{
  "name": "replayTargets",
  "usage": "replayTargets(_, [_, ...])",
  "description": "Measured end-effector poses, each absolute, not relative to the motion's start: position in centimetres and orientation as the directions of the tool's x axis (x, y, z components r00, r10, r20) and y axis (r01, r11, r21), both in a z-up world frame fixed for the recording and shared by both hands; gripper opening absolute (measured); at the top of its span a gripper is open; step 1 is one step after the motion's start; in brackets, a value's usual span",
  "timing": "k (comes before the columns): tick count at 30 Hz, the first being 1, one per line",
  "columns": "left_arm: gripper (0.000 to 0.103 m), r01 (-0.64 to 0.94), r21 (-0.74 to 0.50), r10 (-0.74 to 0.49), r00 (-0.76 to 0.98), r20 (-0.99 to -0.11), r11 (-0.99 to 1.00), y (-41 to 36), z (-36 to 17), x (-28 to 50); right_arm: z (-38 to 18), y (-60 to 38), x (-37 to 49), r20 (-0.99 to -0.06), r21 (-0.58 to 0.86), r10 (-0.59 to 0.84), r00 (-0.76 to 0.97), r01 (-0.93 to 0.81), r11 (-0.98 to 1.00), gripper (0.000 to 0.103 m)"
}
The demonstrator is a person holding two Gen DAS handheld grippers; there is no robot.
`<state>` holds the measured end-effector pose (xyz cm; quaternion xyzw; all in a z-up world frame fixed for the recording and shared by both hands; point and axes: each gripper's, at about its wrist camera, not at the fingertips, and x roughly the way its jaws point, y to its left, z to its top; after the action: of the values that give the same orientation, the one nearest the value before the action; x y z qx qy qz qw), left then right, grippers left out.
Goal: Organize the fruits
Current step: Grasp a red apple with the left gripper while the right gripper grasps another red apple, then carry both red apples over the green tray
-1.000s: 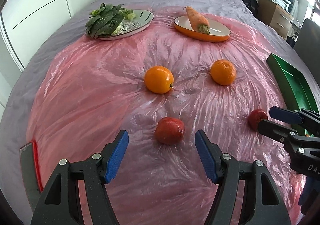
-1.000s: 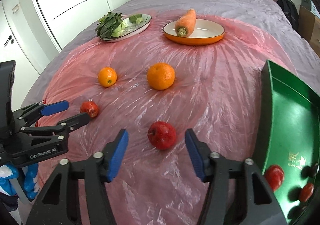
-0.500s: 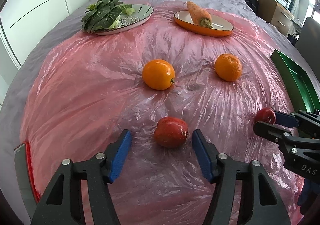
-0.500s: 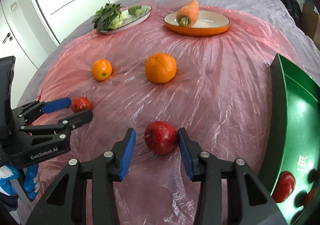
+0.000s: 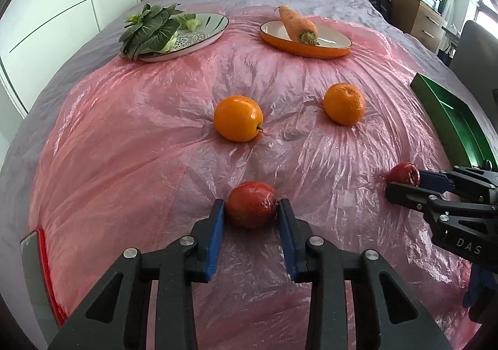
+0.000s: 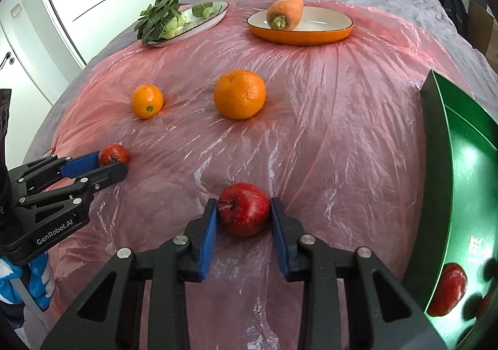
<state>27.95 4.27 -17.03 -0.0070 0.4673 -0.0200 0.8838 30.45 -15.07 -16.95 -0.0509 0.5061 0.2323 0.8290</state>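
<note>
So the whole setup sits on a bed covered with a crinkly pink plastic sheet, which I'd guess is there to keep the bedding clean and let the fruit sit without staining anything. Off on the right edge there's a green tray, and it looks like the drop-off spot since there's red fruit showing in its glossy bottom, though part of that could be reflection, hard to say. At the far end the veggies are already sorted away from the fruit: leafy greens on a patterned plate and a carrot in an orange dish. Mid-sheet, two oranges sit well apart and untouched, the bigger orange and the smaller orange. Now the action: the left gripper has its blue pads right up against both sides of a reddish apple, pinching it while it rests on the plastic. The right gripper is doing the same to a shiny red apple, stem pointing at the left pad, fruit not yet lifted. Grabbing them across the widest part makes sense, round slick fruit pops out otherwise. My read is both apples head to the tray next.
</note>
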Motion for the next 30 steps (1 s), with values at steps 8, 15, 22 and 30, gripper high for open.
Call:
replayTargets(8, [0.029, 0.03, -0.042, -0.051, 0.583, -0.811, 0.999, 4.6, -15.9, 27.2, -16.3, -14.9, 30.3, -0.861, 0.145, 0.33, 0.387, -0.435, 0.889, 0.029])
replayTargets(15, [0.029, 0.021, -0.046, -0.049, 0.594, -0.803, 0.999, 4.8, -14.8, 26.5, -15.2, -14.8, 29.8, -0.85, 0.153, 0.345, 0.397, -0.442, 0.884, 0.029])
replayTargets(22, [0.029, 0.017, -0.039, -0.041, 0.598, -0.8, 0.999, 4.6, -13.9, 25.4, -13.7, -15.0, 28.6, -0.84, 0.161, 0.36, 0.406, -0.447, 0.88, 0.029])
replayTargets(30, [0.029, 0.019, -0.03, -0.035, 0.606, -0.795, 0.999, 3.6, -12.5, 23.0, -12.2, -15.3, 25.9, -0.835, 0.172, 0.375, 0.402, -0.456, 0.873, 0.029])
